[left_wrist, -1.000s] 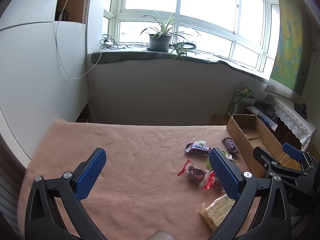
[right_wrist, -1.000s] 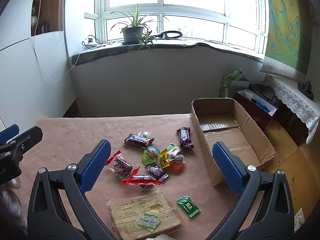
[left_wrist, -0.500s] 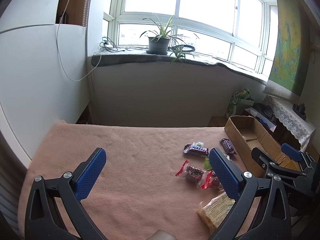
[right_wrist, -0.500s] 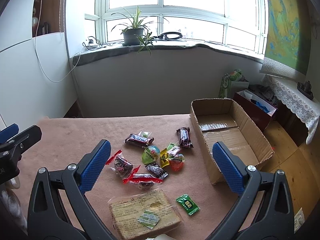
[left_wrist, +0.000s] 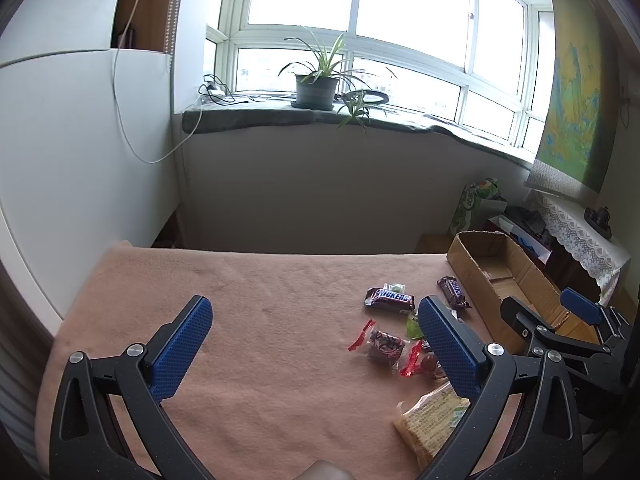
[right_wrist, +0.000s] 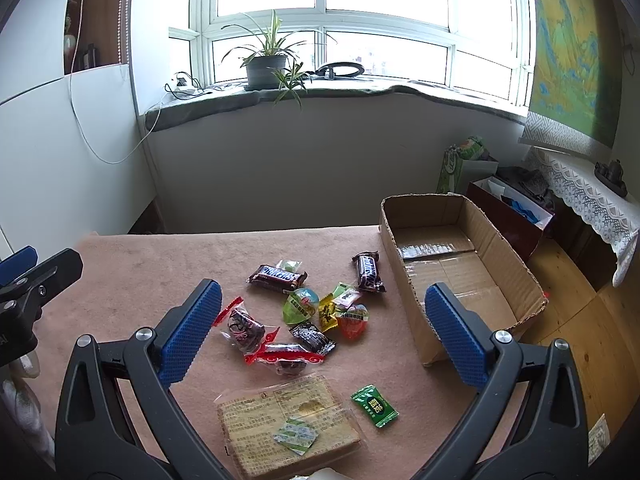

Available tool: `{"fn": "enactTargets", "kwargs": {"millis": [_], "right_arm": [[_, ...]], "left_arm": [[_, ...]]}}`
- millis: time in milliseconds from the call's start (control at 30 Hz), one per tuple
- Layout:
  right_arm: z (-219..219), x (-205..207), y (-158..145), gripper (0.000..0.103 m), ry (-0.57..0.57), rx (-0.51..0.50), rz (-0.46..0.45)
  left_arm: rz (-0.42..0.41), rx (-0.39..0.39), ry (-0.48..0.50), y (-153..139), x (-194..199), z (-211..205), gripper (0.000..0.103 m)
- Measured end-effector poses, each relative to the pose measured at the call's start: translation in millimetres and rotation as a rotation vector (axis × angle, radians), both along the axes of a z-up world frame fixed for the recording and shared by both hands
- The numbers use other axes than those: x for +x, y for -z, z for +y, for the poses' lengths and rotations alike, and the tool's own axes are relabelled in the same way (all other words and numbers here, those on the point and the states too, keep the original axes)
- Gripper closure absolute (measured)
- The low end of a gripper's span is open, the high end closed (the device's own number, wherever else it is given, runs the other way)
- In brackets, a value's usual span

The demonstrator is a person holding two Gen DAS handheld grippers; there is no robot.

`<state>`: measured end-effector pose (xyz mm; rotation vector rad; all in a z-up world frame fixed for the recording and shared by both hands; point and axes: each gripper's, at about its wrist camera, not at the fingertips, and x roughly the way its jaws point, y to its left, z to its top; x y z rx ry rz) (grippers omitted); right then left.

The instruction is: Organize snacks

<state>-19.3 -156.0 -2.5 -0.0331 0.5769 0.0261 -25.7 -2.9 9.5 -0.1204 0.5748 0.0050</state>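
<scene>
Several wrapped snacks lie on a pink cloth-covered table (right_wrist: pixel 132 280): a Snickers bar (right_wrist: pixel 277 277), a second dark bar (right_wrist: pixel 368 267), a green jelly cup (right_wrist: pixel 301 305), an orange jelly cup (right_wrist: pixel 353 320), red-wrapped sweets (right_wrist: pixel 244 323), a large flat cracker pack (right_wrist: pixel 286 420) and a small green packet (right_wrist: pixel 374 405). An empty cardboard box (right_wrist: pixel 452 264) stands at the table's right edge. My right gripper (right_wrist: pixel 320 320) hangs open above the snack pile, holding nothing. My left gripper (left_wrist: pixel 316 332) is open over bare cloth left of the snacks, with the Snickers bar (left_wrist: pixel 389 299) ahead of its right finger.
A window sill with a potted plant (right_wrist: pixel 267 68) and cables runs behind the table. A white panel (left_wrist: pixel 60 160) stands to the left. Bags and a lace-covered cabinet (right_wrist: pixel 580 200) sit on the wooden floor to the right. In the left wrist view the other gripper (left_wrist: pixel 560 328) shows at right.
Both grippers have drifted slightly, so the snacks sit a touch higher and further left in view. Both stay open and no snack has moved.
</scene>
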Motion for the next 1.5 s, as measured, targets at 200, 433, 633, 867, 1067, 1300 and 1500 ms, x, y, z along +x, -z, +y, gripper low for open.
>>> {"fn": "enactTargets", "kwargs": {"millis": [200, 433, 633, 867, 1067, 1300, 1500], "right_arm": [[-0.4, -0.3, 0.8, 0.0, 0.001, 0.001, 0.003], [-0.6, -0.9, 0.7, 0.0, 0.001, 0.001, 0.004], [-2.8, -1.3, 6.0, 0.0, 0.004, -0.002, 0.014], [-2.7, -0.1, 6.6, 0.0, 0.006, -0.007, 0.019], [-4.7, -0.5, 9.5, 0.0, 0.006, -0.011, 0.029], [-11.3, 1.0, 18.7, 0.0, -0.003, -0.023, 0.055], [-28.6, 13.9, 35.6, 0.0, -0.04, 0.045, 0.118]], "left_arm": [[-0.001, 0.001, 0.004, 0.9, -1.6, -2.9, 0.001], [0.0, 0.002, 0.007, 0.9, -1.9, -4.4, 0.001], [0.003, -0.004, 0.009, 3.6, -3.6, -4.5, 0.001], [0.009, -0.01, 0.01, 5.4, -5.0, -3.4, 0.001], [0.023, -0.016, 0.019, 9.4, -5.9, -4.4, 0.001], [0.052, -0.036, 0.043, 18.5, -4.1, -6.2, 0.001], [0.111, -0.062, 0.07, 37.4, 9.9, -4.7, 0.001]]}}
